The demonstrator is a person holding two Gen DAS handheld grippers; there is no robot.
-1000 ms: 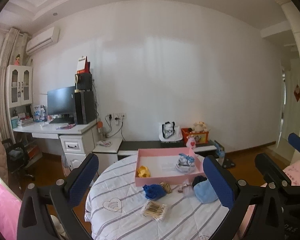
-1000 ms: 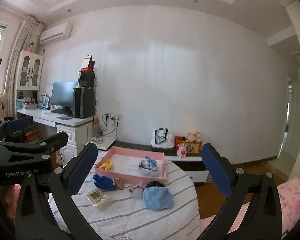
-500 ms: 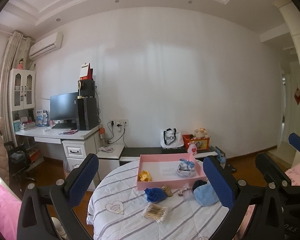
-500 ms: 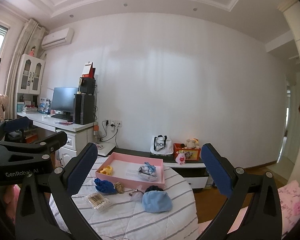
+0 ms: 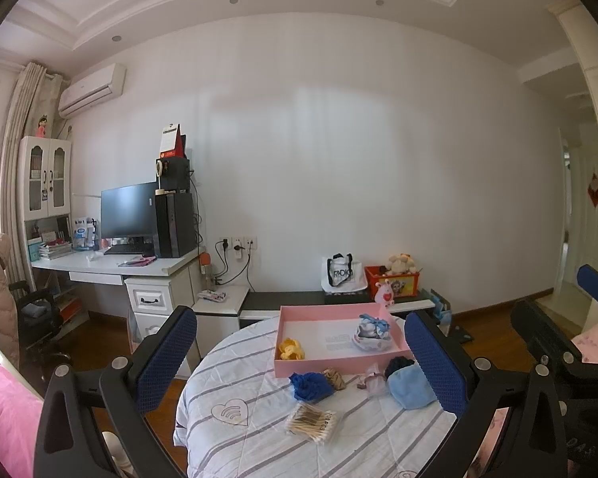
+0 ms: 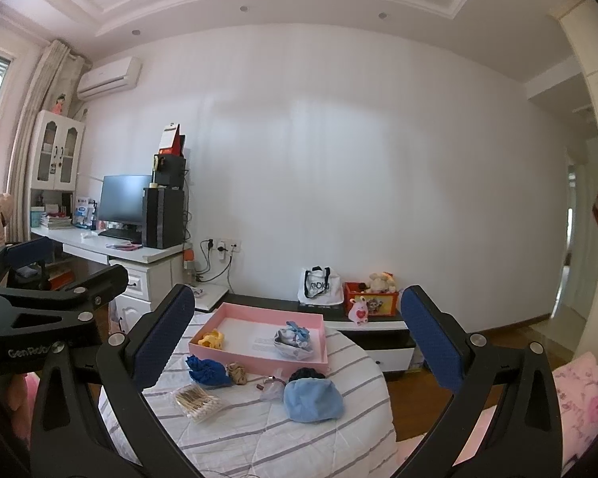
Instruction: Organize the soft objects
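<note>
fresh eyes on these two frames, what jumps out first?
The pink tray sits at the far side of the round striped table, holding a yellow item at its left end and a blue-and-white bundle toward the right. In front of it lie a dark blue cloth, a light blue cap and a pack of cotton swabs. Both claws, left and right, frame the view wide open, holding nothing.

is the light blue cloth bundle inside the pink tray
No, the light blue soft cloth bundle lies on the striped white tablecloth, in front of the shallow rectangular pink tray and outside its walls.
</note>
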